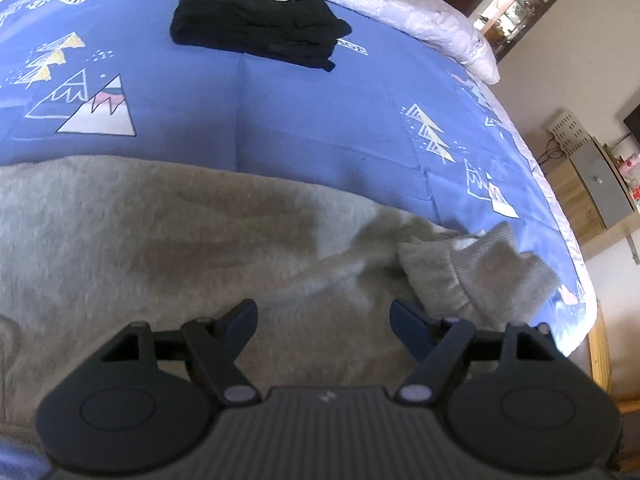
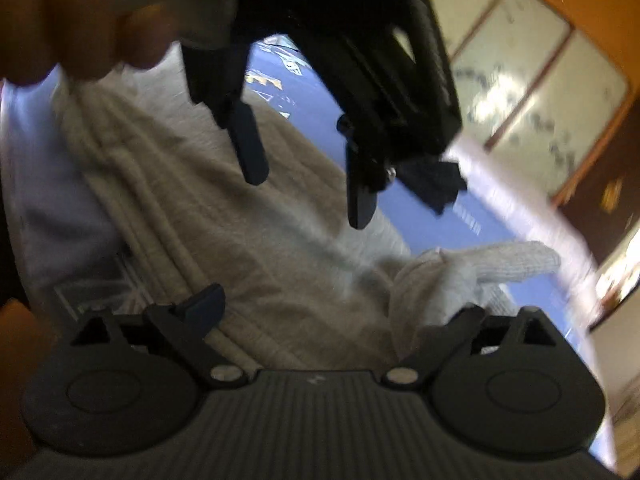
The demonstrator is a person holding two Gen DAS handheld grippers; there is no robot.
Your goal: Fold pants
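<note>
The grey pants point(image 1: 180, 248) lay spread across the near part of the bed, on the blue bedspread point(image 1: 300, 112) printed with mountain and tree shapes. Their ribbed cuffs point(image 1: 508, 264) were bunched toward the right edge of the bed, one cuff folded over the other.

The left tongs point(image 1: 323, 322) hung just above the grey fabric with their fingers spread wide and nothing between them. The right finger sat next to the bunched cuff; contact with it could not be confirmed.

In the right wrist view, the right tongs point(image 2: 336, 304) were also spread, over the pant leg point(image 2: 256, 240) near the cuffs point(image 2: 500, 268). Their left fingertip point(image 2: 208, 300) was visible; the right fingertip was hidden behind fabric, so contact with the cloth could not be confirmed. The left tongs point(image 2: 308, 184) appeared above in this view, pointing down at the pants with fingers apart, held by a hand point(image 2: 80, 20) at the upper left. This view was blurred.

A folded black garment point(image 1: 256, 36) lay on the far part of the bedspread, well apart from the grey pants. A pale quilt point(image 1: 400, 8) ran along the far edge of the bed.
</note>
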